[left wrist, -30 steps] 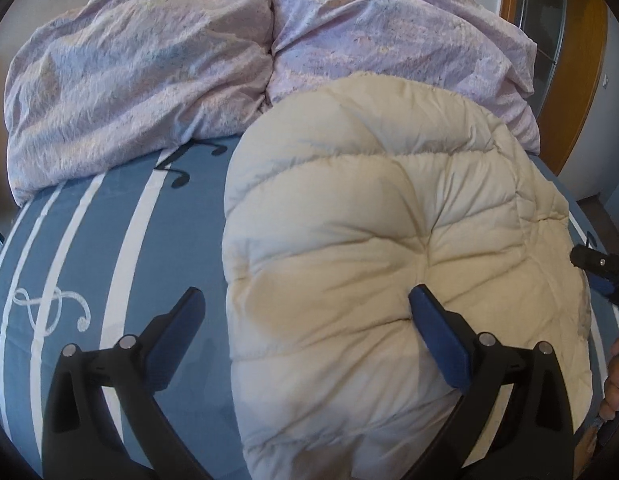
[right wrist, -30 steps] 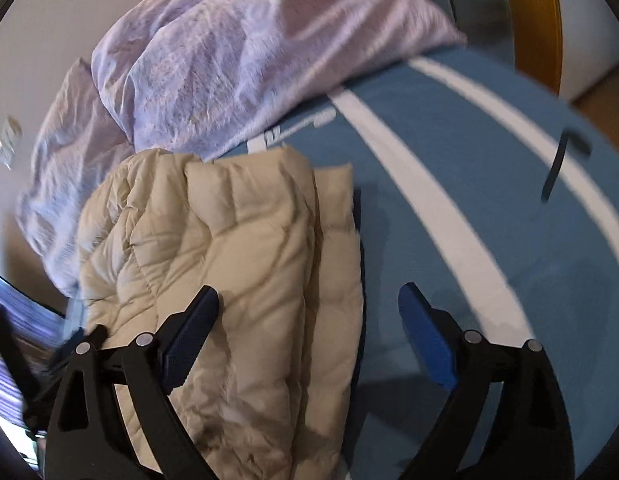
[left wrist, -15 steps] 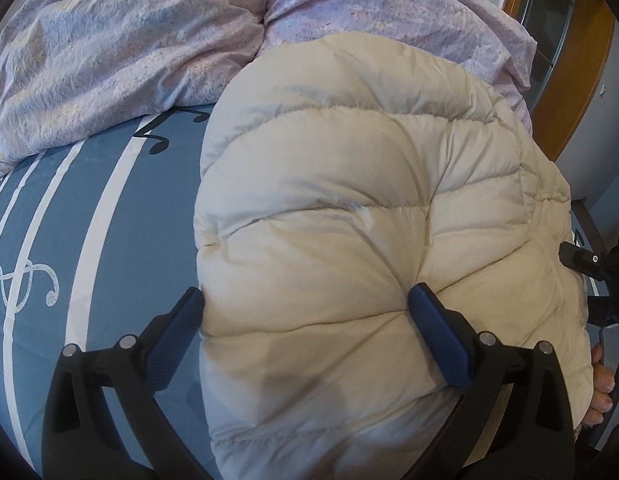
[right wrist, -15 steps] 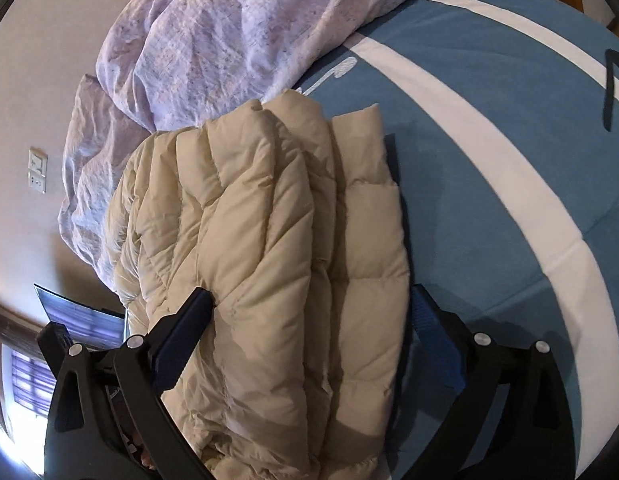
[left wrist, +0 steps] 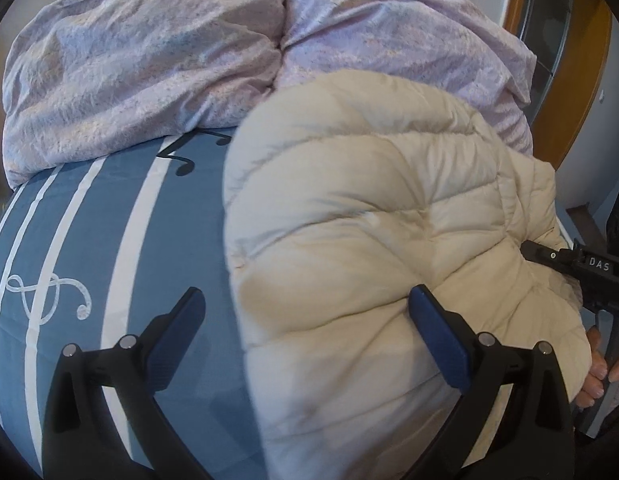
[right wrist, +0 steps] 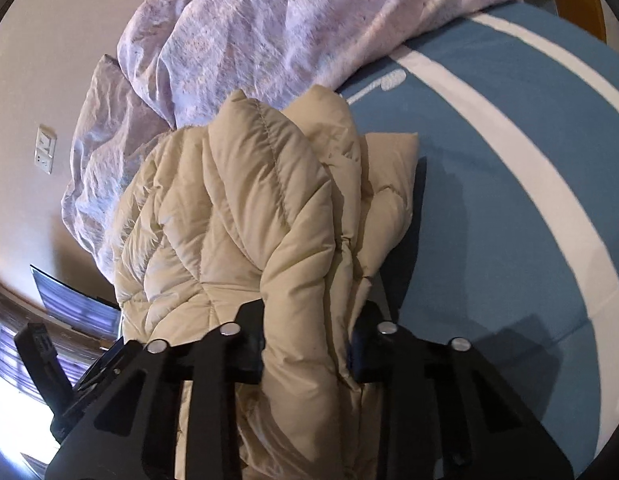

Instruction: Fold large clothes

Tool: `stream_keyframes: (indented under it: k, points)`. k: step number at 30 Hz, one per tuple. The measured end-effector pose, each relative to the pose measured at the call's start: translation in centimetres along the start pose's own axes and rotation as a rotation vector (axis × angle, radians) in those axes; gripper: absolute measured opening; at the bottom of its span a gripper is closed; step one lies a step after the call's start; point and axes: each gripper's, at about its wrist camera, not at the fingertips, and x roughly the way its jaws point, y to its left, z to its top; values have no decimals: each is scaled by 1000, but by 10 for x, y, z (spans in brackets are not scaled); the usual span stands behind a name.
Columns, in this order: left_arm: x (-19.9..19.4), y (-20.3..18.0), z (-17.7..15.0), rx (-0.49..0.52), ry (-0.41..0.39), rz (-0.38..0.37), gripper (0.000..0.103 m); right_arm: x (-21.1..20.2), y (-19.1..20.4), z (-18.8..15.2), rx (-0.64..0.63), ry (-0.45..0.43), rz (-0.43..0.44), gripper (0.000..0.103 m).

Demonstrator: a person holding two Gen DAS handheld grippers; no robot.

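A cream quilted down jacket (left wrist: 369, 240) lies folded in a thick bundle on the blue striped bed sheet (left wrist: 109, 240). My left gripper (left wrist: 305, 320) is open and hovers over the jacket's near left edge, one finger over the sheet, the other over the jacket. In the right wrist view my right gripper (right wrist: 307, 344) is shut on the jacket's near edge (right wrist: 301, 320), pinching several puffy layers. The right gripper also shows at the right edge of the left wrist view (left wrist: 569, 264), touching the jacket's side.
A crumpled lilac duvet (left wrist: 169, 60) is piled at the head of the bed behind the jacket, also in the right wrist view (right wrist: 269, 40). A wooden door frame (left wrist: 581, 80) stands at the right. A wall socket (right wrist: 45, 150) and a dark screen (right wrist: 69, 300) are at the left.
My right gripper has closed on the jacket's edge; it was open over it before. The left gripper stayed open and drew back a little from the jacket.
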Motion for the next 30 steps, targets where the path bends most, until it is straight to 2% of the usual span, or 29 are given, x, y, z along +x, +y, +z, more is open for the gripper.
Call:
stream_keyframes:
  k: [7, 14, 19, 24, 28, 30]
  points:
    - [-3, 29, 6, -66, 7, -26, 101, 3, -5, 4, 13, -19, -24, 26]
    - [0, 31, 5, -65, 8, -53, 101, 2, -7, 3, 15, -15, -23, 26]
    - [20, 34, 7, -104, 59, -159, 101, 2, -10, 3, 16, -6, -15, 26]
    - [53, 38, 7, -198, 138, -281, 101, 3, -12, 5, 19, 7, -4, 27]
    - [68, 38, 8, -248, 169, -344, 101, 5, -14, 6, 26, 14, 8, 27]
    - [72, 37, 9, -266, 174, -391, 91, 5, -15, 5, 31, 15, 14, 27]
